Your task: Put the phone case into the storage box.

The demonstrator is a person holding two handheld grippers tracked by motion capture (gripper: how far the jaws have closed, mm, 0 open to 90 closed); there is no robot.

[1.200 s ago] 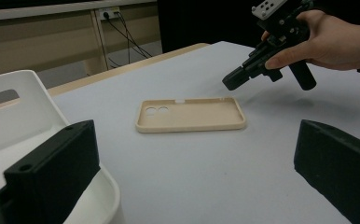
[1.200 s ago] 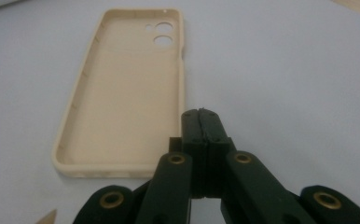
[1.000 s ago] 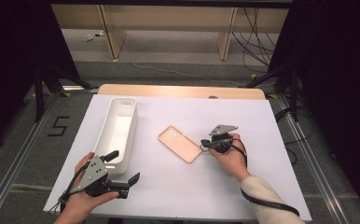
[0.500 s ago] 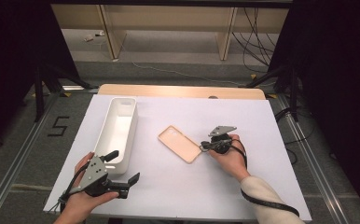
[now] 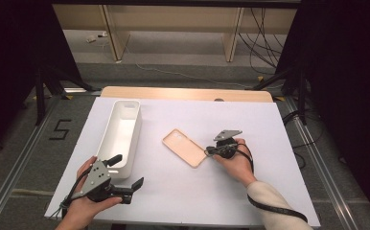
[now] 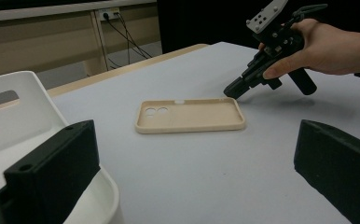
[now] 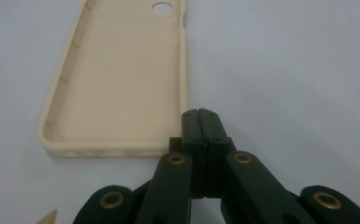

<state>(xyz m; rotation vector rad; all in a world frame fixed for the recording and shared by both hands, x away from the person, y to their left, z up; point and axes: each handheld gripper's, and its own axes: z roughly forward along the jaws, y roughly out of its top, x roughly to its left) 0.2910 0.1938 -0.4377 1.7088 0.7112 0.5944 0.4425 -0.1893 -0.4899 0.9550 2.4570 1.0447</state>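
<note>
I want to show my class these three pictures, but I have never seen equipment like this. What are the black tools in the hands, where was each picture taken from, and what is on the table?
There is no robot here: a person holds a hand-operated gripper with two black jaws in each hand. One picture comes from a fixed camera above the table; the other two come from small cameras riding on the grippers, looking along their jaws.

On the white table lie a long white bin and a beige phone case, lying open side up.

The left gripper rests near the bin's near end, jaws wide apart, holding nothing. The right gripper has its jaws pressed together, their tip at the corner of the case. Nothing shows between them.
</note>
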